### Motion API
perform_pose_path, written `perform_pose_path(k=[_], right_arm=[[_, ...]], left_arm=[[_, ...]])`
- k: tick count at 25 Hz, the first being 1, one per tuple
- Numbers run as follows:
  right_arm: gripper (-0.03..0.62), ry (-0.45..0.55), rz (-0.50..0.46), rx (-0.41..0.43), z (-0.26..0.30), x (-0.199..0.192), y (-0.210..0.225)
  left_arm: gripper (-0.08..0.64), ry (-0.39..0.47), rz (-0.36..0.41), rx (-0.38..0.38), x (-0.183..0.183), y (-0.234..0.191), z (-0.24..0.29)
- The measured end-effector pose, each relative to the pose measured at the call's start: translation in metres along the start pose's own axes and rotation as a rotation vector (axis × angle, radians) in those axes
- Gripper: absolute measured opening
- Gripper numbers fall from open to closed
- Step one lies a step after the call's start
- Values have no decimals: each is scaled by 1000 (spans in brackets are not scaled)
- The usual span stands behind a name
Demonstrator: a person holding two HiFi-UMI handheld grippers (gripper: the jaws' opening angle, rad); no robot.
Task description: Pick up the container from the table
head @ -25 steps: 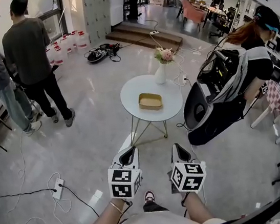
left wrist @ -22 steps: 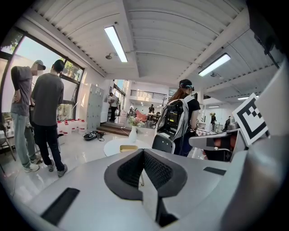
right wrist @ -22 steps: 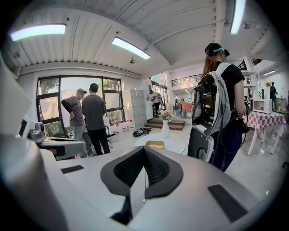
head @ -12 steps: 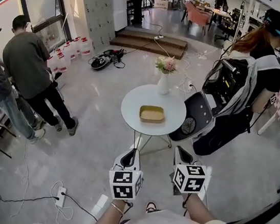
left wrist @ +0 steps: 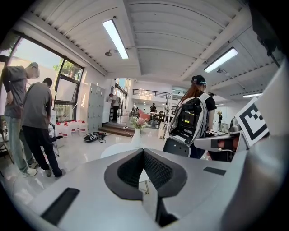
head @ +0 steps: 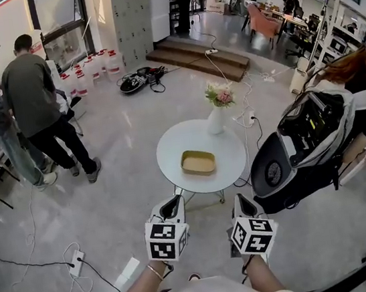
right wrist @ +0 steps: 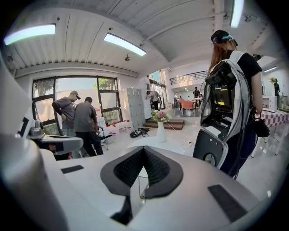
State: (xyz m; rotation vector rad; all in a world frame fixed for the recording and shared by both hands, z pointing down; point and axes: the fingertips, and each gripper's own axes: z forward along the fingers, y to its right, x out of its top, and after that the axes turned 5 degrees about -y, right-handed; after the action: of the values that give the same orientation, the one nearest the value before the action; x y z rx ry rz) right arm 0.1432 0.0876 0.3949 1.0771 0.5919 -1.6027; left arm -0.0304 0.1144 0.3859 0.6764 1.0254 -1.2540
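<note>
While our left gripper (head: 172, 205) and right gripper (head: 242, 204) are both pressed together on nothing, short of the round table (head: 169, 145), we risk shoving the yellow container (head: 198, 163) at its middle toward the flower vase (head: 216, 120) unless we spread them first

- The left gripper (head: 172, 206) was held low in front of the person, pointing forward and slightly downward; its jaws met at the tips with nothing between them
- The right gripper (head: 240, 203) was just beside it, not touching, and angled the same way; its jaws were likewise pressed together and empty
- The left forearm (head: 143, 288) and right forearm (head: 260, 274) reached forward, bare; the left marker cube (head: 167, 240) and right marker cube (head: 255, 235) sat above the wrists
</note>
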Motion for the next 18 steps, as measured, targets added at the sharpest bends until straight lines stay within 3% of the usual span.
perform_pose_path(k=[18], right_arm=[[25, -15, 26, 17, 32, 14, 40]], left_arm=[[15, -44, 2, 16, 7, 12, 40]])
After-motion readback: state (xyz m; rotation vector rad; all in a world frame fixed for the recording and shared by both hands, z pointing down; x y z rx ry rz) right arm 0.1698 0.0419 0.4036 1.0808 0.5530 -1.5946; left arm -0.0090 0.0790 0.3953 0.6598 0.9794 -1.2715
